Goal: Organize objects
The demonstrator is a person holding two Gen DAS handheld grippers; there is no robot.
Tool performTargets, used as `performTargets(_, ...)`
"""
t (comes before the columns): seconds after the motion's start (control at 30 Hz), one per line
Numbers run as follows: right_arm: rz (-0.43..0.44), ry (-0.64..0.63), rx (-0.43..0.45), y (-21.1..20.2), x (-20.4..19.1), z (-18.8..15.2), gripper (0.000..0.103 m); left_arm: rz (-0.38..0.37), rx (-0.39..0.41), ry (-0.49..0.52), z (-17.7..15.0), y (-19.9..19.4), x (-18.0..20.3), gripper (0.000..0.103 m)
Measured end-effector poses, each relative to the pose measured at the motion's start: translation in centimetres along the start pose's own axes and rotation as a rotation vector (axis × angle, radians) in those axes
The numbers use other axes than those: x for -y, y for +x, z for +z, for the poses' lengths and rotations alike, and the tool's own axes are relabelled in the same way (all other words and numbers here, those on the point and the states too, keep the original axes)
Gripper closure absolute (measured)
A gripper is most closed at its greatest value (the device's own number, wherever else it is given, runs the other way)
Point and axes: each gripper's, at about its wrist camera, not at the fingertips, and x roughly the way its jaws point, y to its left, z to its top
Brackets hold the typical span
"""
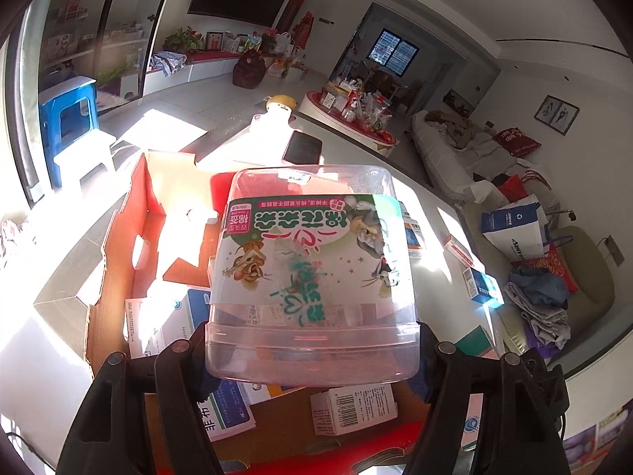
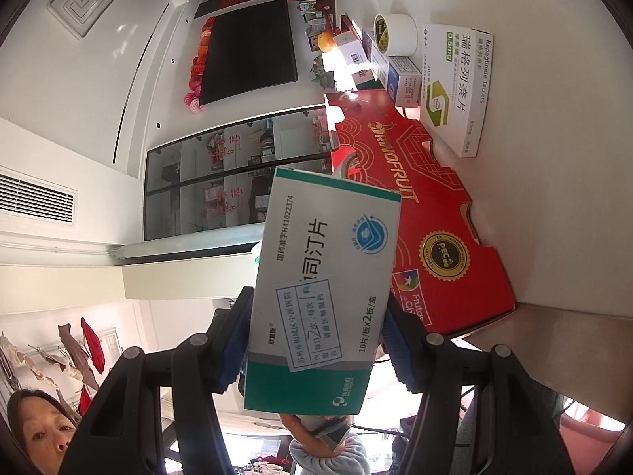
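Your left tongs (image 1: 312, 360) are clamped across the lid end of a clear plastic tub with a green cartoon label (image 1: 312, 273), held over the open red cardboard fruit box (image 1: 138, 213) just beyond them, likely for dropping in. Your right tongs (image 2: 316, 340) grip a white-and-teal medicine carton (image 2: 324, 285), lifted beside that box's printed wall. The tub's contents are hard to make out, and the carton hides what lies behind it.

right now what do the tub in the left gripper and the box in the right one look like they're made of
Tub: clear, glossy plastic by the look; the boxes beneath show through its walls, and a printed paper or film label wraps it. Box: thin cardboard, smooth printed finish, with crisp folded edges and a pasted paper sticker. Both sit clamped between the pads of the left gripper and right gripper.
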Motion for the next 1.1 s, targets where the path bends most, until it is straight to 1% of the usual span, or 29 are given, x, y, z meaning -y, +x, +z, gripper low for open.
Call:
performTargets(0.1, 0.023, -0.02, -0.028, 0.9, -1.3, 0.0, 0.042, -0.071, -0.009, -0.038, 1.0, -0.1, -0.3, 0.027)
performTargets(0.17, 0.024, -0.04, -0.044, 1.4, -2.0, -0.1, 0.042, -0.096, -0.011, -0.067, 1.4, -0.1, -0.6, 0.027)
performTargets(0.33, 0.027, -0.05, -0.065, 2.4, -2.8, -0.3, 0.042, -0.067, 0.006, -0.061, 1.5, -0.4, -0.9, 0.027)
performTargets(0.5, -0.01, -0.08, -0.082, 3.2, -3.3, -0.4, 0.042, -0.044, 0.011, -0.059, 1.3, -0.5, -1.3, 0.027)
performTargets(0.63, -0.015, -0.08, -0.092, 3.7, -3.5, -0.2, 0.042, -0.029, 0.007, -0.059, 1.0, -0.4, -1.6, 0.027)
performTargets(0.9, 0.004, -0.056, -0.113, 4.9, -3.3, 0.7, 0.042, -0.019, -0.008, -0.071, 0.7, 0.1, -2.4, 0.027)
performTargets(1.0, -0.003, -0.072, -0.123, 5.5, -3.9, 1.3, 0.042, -0.018, -0.008, -0.075, 0.9, 0.2, -2.5, 0.027)
performTargets(1.1, -0.004, -0.111, -0.133, 5.7, -5.3, 2.1, 0.042, -0.017, -0.001, -0.069, 1.2, 0.0, -2.5, 0.027)
